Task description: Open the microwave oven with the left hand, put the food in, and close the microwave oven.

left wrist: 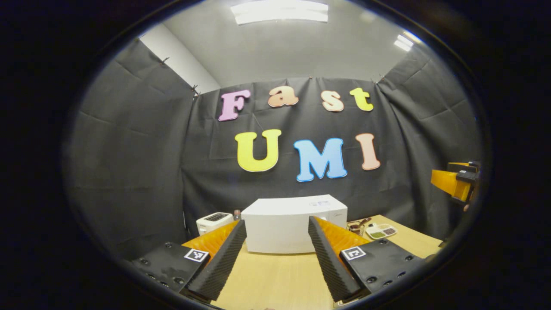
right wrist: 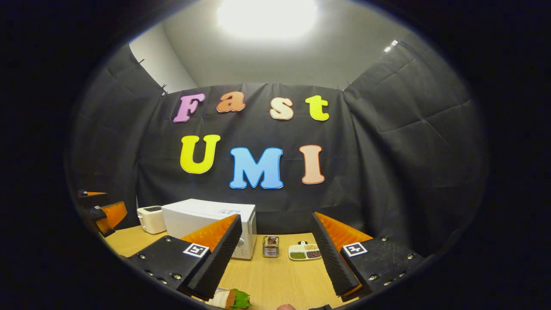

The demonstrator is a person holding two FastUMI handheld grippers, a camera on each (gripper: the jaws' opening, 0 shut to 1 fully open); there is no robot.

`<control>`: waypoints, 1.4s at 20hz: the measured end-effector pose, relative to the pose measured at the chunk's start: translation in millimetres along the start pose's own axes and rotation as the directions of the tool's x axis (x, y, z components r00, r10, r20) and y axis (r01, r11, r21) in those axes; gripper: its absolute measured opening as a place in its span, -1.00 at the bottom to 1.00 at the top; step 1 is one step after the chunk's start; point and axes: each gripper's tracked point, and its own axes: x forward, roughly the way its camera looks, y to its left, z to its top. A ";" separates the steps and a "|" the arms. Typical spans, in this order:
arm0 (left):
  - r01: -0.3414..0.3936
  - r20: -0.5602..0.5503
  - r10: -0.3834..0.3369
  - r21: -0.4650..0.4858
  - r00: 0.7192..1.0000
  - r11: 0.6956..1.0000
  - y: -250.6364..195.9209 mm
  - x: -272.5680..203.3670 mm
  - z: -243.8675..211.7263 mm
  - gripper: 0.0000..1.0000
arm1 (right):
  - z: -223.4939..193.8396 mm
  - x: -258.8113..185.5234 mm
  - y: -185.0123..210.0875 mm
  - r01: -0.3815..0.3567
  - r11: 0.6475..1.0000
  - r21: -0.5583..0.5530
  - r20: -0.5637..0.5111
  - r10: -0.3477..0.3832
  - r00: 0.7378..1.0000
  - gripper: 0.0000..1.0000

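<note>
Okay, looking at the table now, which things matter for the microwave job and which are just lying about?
For the job: white box-shaped microwave oven, door shut; food with green leaf.

Lying about: white toaster, small wire rack, white divided dish of seasonings.

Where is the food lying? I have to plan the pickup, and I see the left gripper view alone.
Observer: The food, a pale wrapped roll with a green leafy end, lies on the light wooden table at the near edge of the right gripper view, just below the right gripper.
Operator: Is that gripper free to take it?
Observer: Yes, its jaws stand wide open with nothing between them.
Operator: How does the food lie relative to the microwave?
Observer: It lies in front of the right-hand end of the white box-shaped microwave, nearer the camera and well apart from it.
</note>
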 end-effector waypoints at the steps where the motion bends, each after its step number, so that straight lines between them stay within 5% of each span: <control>1: -0.004 0.001 0.004 0.002 1.000 1.000 -2.4 3.5 -2.3 0.90 | -0.5 0.2 -0.8 -0.007 1.000 0.000 0.004 0.007 1.000 0.94; 15: 0.112 0.016 -0.112 -0.018 0.994 0.994 -52.7 143.3 -42.1 0.90 | -10.3 28.0 12.3 0.070 0.997 -0.010 -0.015 -0.070 0.997 0.94; 28: 0.232 -0.035 -0.232 -0.003 0.972 0.973 -137.1 266.4 -123.6 0.92 | -21.4 45.4 0.9 0.245 0.967 -0.075 -0.043 -0.248 0.968 0.94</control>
